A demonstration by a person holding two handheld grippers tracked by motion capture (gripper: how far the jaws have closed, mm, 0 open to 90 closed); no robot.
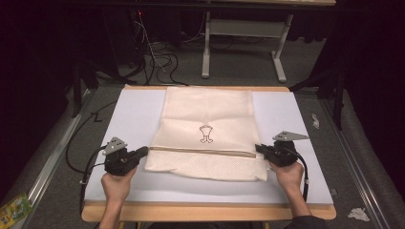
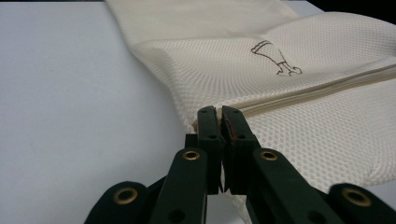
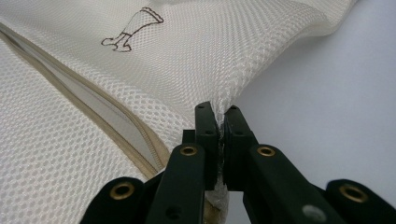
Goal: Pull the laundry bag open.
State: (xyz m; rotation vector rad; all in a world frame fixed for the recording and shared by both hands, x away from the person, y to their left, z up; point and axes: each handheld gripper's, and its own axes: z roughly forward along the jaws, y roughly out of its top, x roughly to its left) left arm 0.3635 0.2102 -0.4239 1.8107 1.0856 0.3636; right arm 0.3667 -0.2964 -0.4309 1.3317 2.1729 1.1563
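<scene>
A cream mesh laundry bag (image 1: 207, 131) lies flat on the white board, with a small brown line drawing (image 1: 206, 133) at its centre and a beige zipper (image 1: 203, 151) running across its near part. My left gripper (image 1: 143, 151) is shut on the bag's left edge by the zipper end; its jaws pinch the mesh bag (image 2: 280, 70) where my left gripper (image 2: 219, 112) meets the fold. My right gripper (image 1: 258, 148) is shut on the right edge, with mesh bag (image 3: 187, 60) bunched between the jaws of my right gripper (image 3: 218, 112).
The white board (image 1: 124, 124) rests on a wooden table (image 1: 205, 212) whose rim shows at the front. Cables (image 1: 83, 148) trail off the left side. A grey frame stand (image 1: 243, 28) and wires sit on the carpet beyond. Scraps lie on the floor at right.
</scene>
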